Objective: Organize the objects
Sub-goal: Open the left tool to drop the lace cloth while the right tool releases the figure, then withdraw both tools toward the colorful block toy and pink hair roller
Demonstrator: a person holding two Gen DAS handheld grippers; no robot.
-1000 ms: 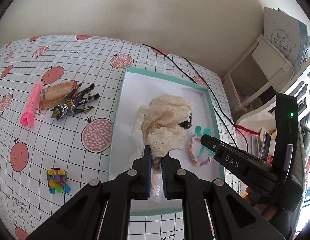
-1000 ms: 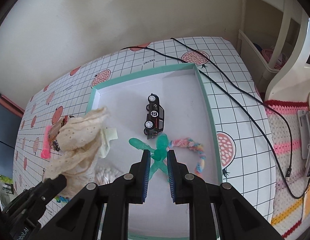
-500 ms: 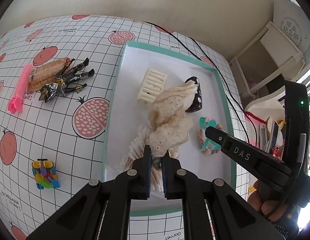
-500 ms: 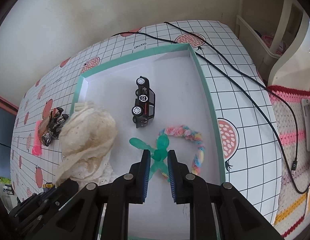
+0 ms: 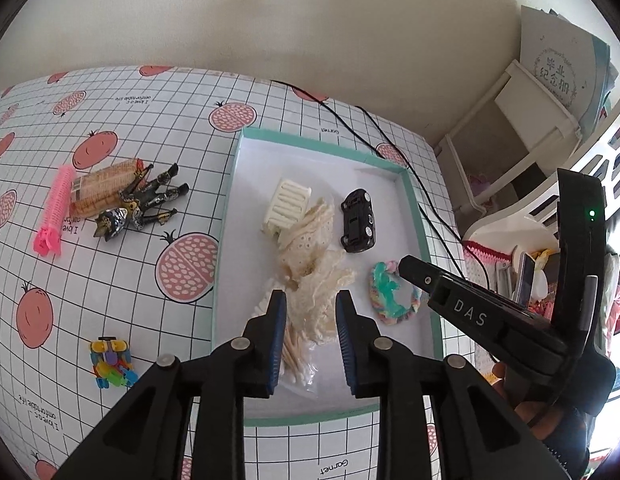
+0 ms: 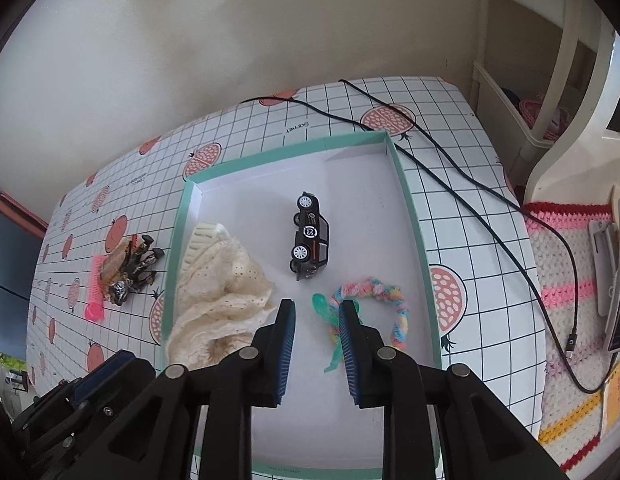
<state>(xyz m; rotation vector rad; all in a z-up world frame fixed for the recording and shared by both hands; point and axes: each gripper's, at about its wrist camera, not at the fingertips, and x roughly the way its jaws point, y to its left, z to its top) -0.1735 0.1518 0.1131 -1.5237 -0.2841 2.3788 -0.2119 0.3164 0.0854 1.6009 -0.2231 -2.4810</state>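
Note:
A teal-rimmed white tray (image 5: 226,200) holds a cream lace cloth (image 5: 310,264), a black toy car (image 5: 358,222), a cream ribbed clip (image 5: 288,202), a bag of cotton swabs (image 5: 296,354) and a teal figure (image 5: 385,290) lying on a rainbow hair tie (image 5: 413,306). My left gripper (image 5: 310,304) is open just above the near end of the cloth. In the right wrist view, my right gripper (image 6: 317,312) is open over the tray floor, its right finger beside the teal figure (image 6: 321,304). Nothing sits between its jaws.
On the tablecloth left of the tray lie a pink comb (image 5: 54,208), a snack packet (image 5: 102,188), a dark action figure (image 5: 138,208) and a small colourful toy (image 5: 110,362). A black cable (image 6: 449,164) runs along the tray's right side. Shelving (image 5: 529,128) stands at the right.
Both grippers have opened. The lace cloth dropped from the left one into the tray, and the teal figure left the right one and lies on the hair tie.

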